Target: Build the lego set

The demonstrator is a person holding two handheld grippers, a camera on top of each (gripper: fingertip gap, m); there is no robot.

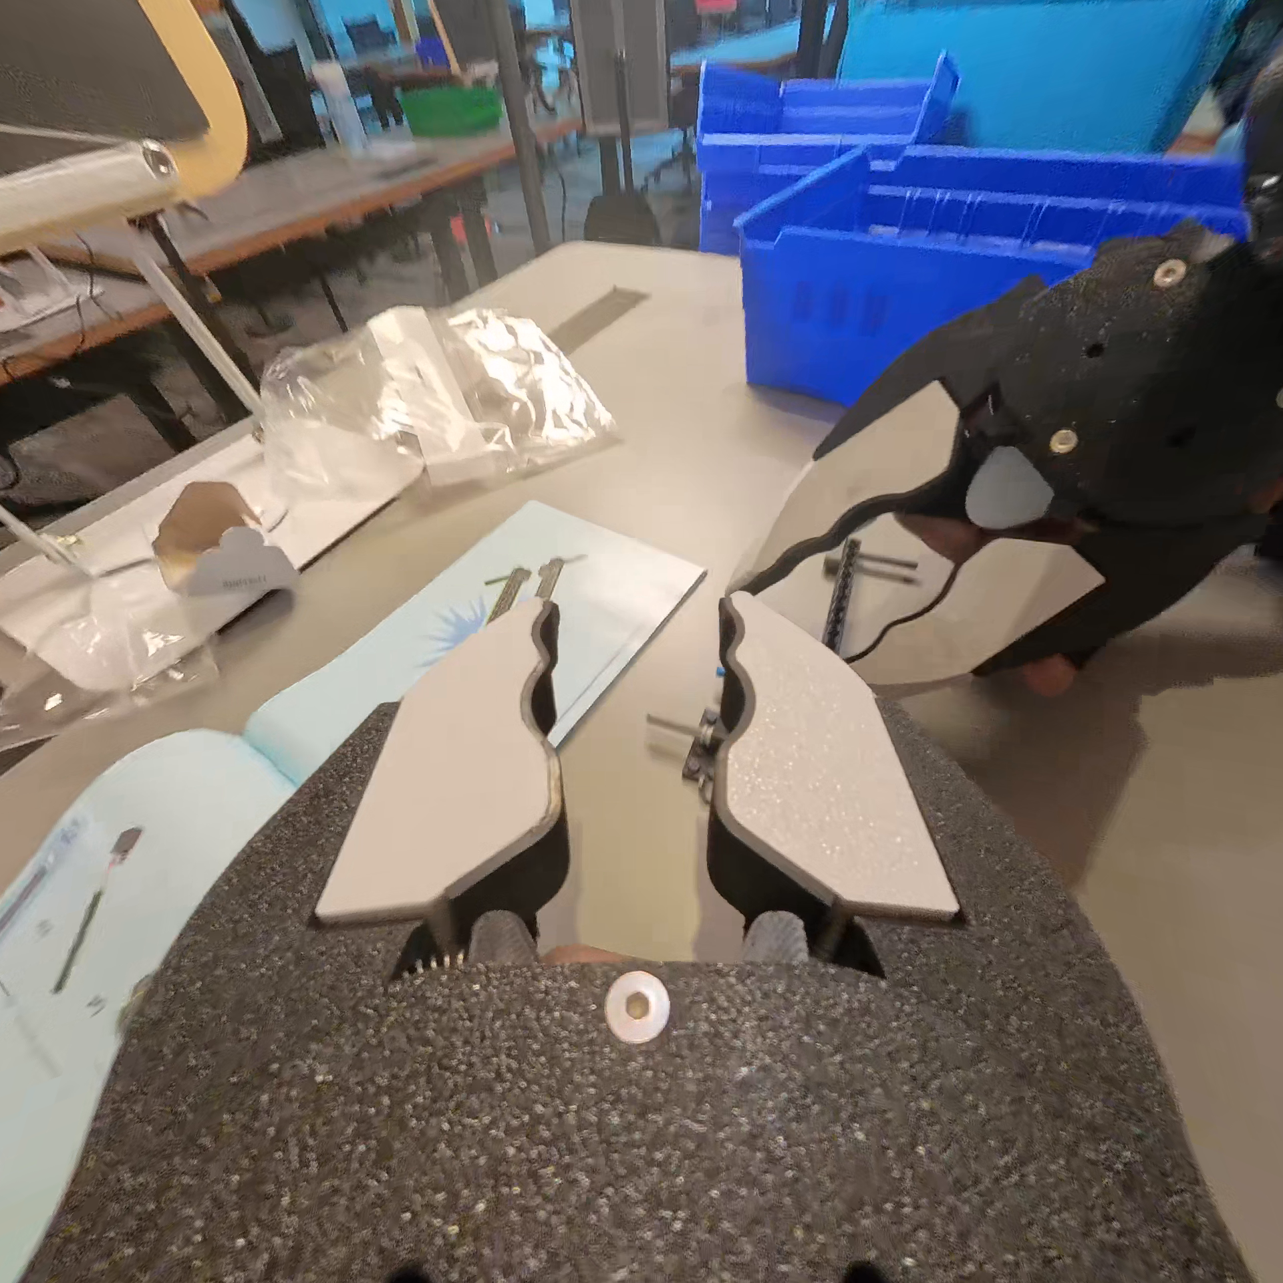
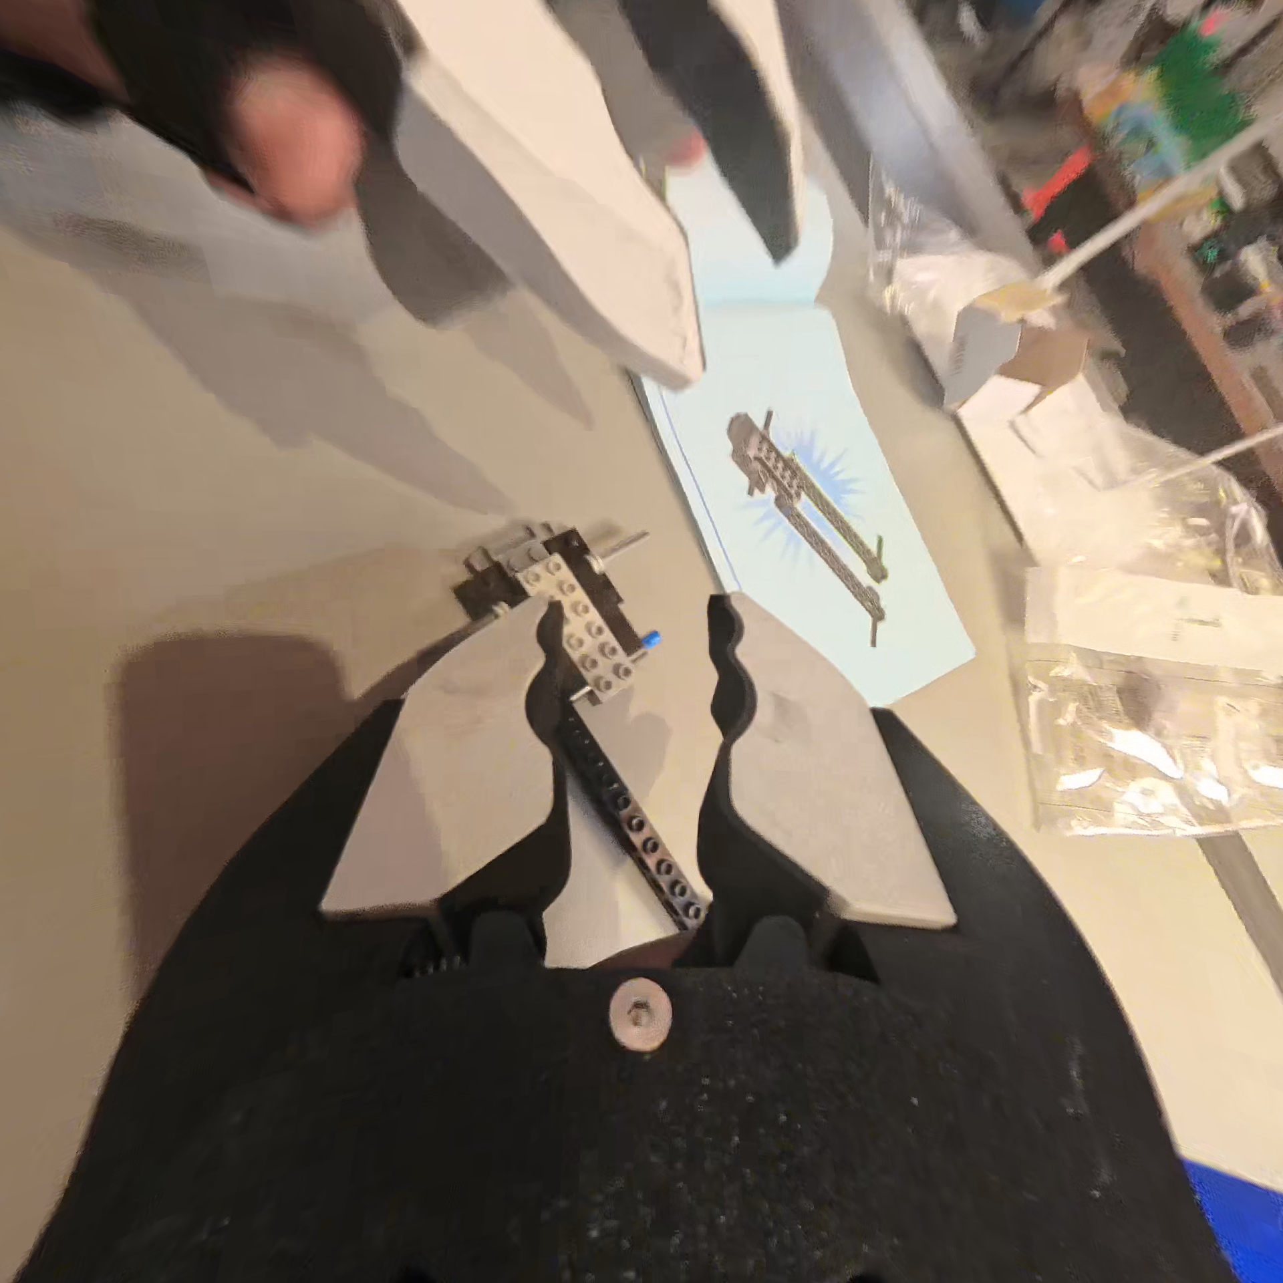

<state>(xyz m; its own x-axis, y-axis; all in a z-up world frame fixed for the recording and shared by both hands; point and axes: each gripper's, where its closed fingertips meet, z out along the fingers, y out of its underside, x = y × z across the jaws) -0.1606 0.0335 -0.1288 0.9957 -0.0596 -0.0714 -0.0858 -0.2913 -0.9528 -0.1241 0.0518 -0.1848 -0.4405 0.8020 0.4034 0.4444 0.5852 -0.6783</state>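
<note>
Both grippers [image 1: 635, 611] [image 2: 628, 611] open, jaws apart

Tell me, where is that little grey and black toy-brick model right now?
In the right wrist view, the grey and black toy-brick model lies on the beige table, just ahead of the right tongs, left of the pale blue instruction sheet.

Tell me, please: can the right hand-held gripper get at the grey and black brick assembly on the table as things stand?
Probably yes. The right hand-held gripper stands open right over the brick assembly, whose black holed beam lies between its fingers. Nothing covers it; the left hand-held gripper hangs farther off.
</note>
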